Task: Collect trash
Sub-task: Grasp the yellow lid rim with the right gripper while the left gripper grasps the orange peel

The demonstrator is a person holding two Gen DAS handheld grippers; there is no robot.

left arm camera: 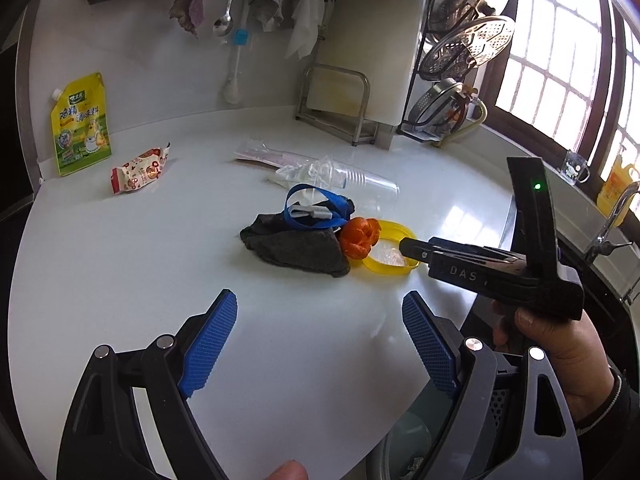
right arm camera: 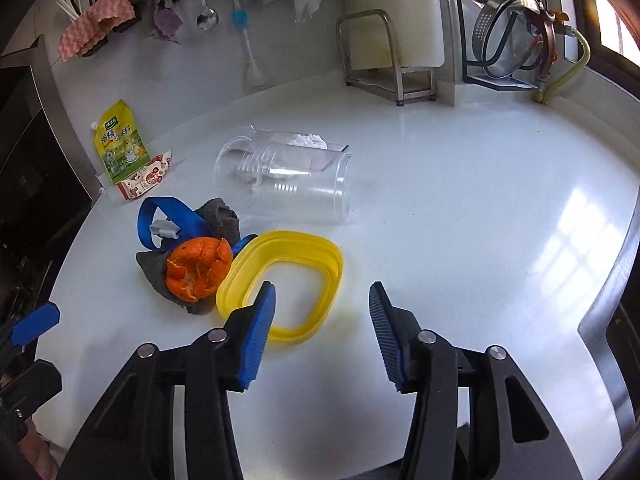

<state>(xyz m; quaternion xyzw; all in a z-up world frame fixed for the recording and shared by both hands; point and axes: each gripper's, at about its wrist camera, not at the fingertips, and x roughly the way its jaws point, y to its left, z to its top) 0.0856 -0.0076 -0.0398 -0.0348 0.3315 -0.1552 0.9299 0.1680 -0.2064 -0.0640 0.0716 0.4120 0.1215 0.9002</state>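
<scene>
On a white countertop point(right arm camera: 460, 208) lies a small heap of rubbish; in the right wrist view the orange peel point(right arm camera: 199, 274) sits left of centre, resting on a dark grey cloth point(right arm camera: 218, 216) and touching the near-left edge of a yellow plastic lid frame point(right arm camera: 316, 256); a blue strap with a grey clip point(right arm camera: 160, 216) loops over the cloth just above the peel; behind them a stack of clear plastic cups point(right arm camera: 280, 188) lies on its side, and at the upper left a red snack wrapper point(right arm camera: 146, 178) lies in front of a yellow seasoning pouch point(right arm camera: 120, 146).

The right gripper point(right arm camera: 322, 322) hangs low in the frame with its blue-padded jaws about half apart; nothing is held between them; the left pad overlaps the near rim of the yellow lid frame in the picture, though whether it touches I cannot tell.

In the left wrist view the left gripper point(left arm camera: 320, 340) fills the bottom of the frame, jaws spread wide over bare countertop, holding nothing; the heap lies above it at mid frame, well apart; the right gripper's black body comes in from the right edge, gripped by a hand point(left arm camera: 560, 344), its tip over the lid frame; a dish rack point(left arm camera: 460, 60) stands at the upper right.
</scene>
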